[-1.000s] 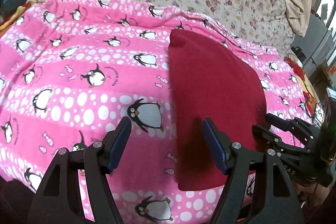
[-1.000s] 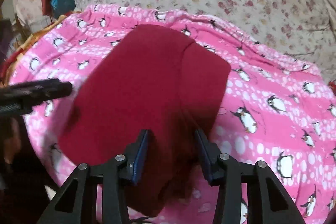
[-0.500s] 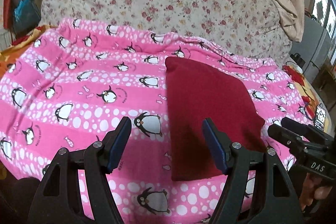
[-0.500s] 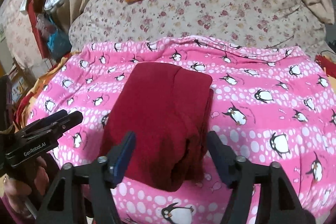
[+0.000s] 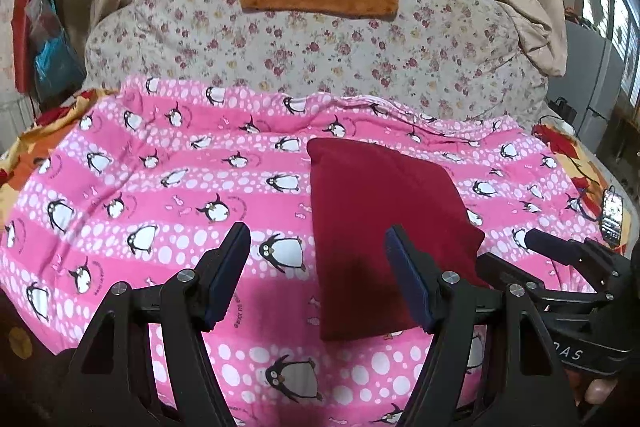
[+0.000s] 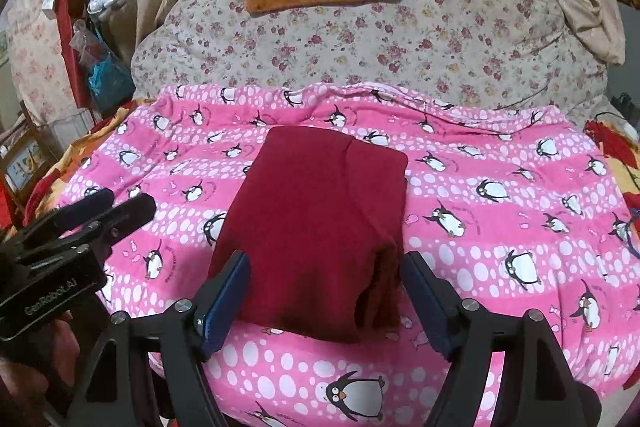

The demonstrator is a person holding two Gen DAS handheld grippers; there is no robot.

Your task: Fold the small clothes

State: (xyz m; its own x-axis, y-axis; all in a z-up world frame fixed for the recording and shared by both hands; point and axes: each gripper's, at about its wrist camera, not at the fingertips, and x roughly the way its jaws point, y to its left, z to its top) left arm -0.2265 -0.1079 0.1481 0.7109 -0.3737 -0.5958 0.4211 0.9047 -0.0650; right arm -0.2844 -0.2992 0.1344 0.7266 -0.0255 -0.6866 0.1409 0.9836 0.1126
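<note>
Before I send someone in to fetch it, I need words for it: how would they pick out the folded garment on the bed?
Look at the pink penguin blanket spread over the bed, in front of the flowered quilt. The folded garment lies flat near the blanket's middle, a rough rectangle. It is the only plain dark red thing there, with no pattern at all.

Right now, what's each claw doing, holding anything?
Left claw: open, holding nothing.
Right claw: jaws opening, nothing gripped; the folded red garment lies on the blanket beyond it.
</note>
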